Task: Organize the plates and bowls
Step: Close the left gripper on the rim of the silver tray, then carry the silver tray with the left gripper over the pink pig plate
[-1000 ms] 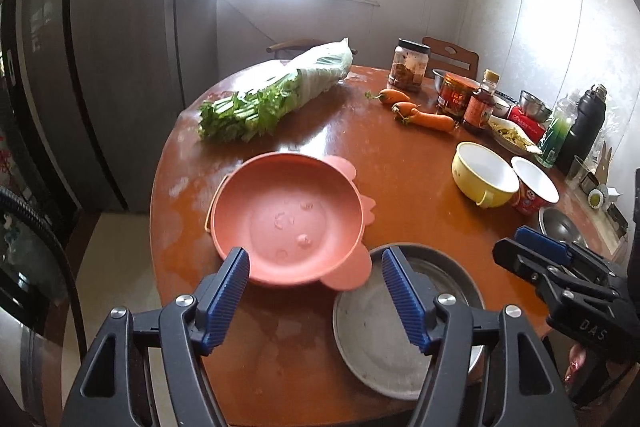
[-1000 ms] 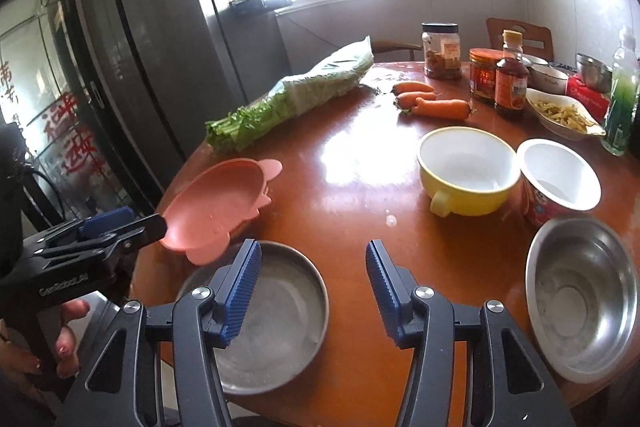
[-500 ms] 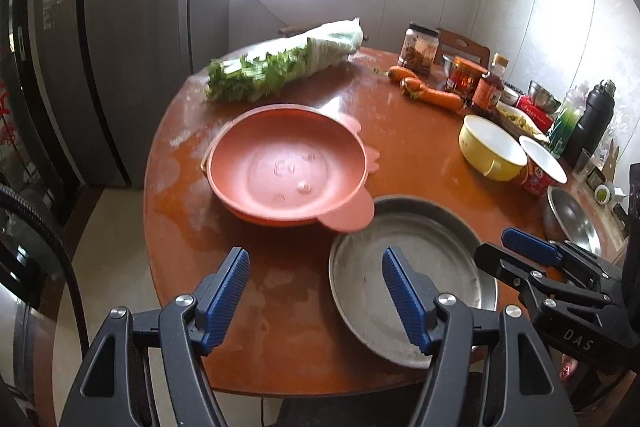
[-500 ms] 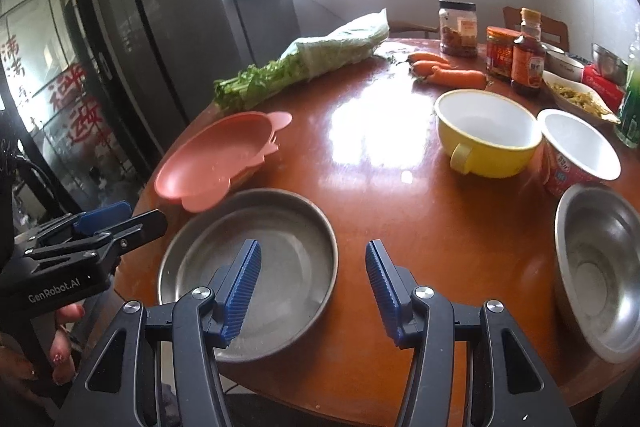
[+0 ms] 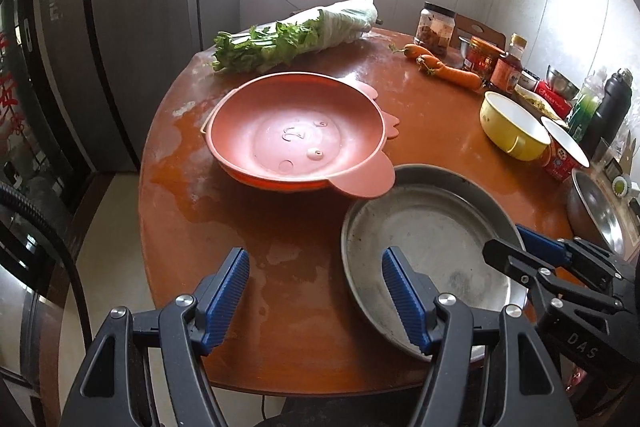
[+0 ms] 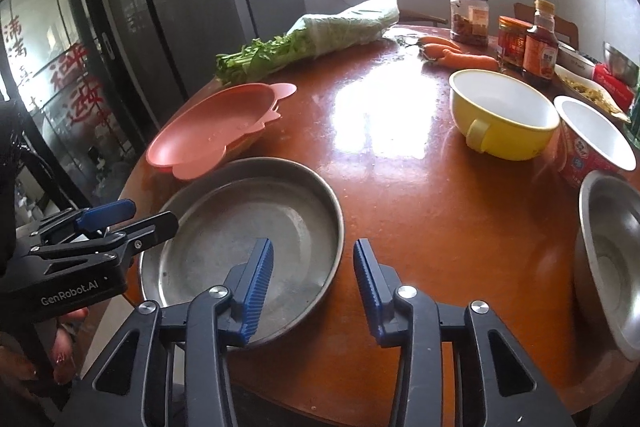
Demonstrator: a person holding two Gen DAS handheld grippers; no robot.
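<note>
My right gripper (image 6: 313,267) hangs low over the near right rim of a round steel plate (image 6: 240,227). Its jaws are closing: one finger is over the plate's inside and the other outside it, and the pads are clear of the rim. My left gripper (image 5: 316,283) stands open over bare table, its right finger above the steel plate's (image 5: 432,239) left rim. A pink plate with ears (image 5: 296,135) lies behind, one ear over the steel plate's edge. A yellow bowl (image 6: 504,115), a red paper bowl (image 6: 592,147) and a steel bowl (image 6: 608,263) sit to the right.
On the round brown table (image 5: 280,327), bagged greens (image 5: 288,39), carrots (image 5: 444,67), jars and bottles (image 6: 540,47) crowd the far side. A dark fridge (image 6: 180,7) stands to the left. The table's near edge runs just under both grippers.
Both grippers have sunk and drawn back toward the table's near edge. The left fingers no longer frame the pink plate. The right jaws have narrowed around the steel plate's rim.
</note>
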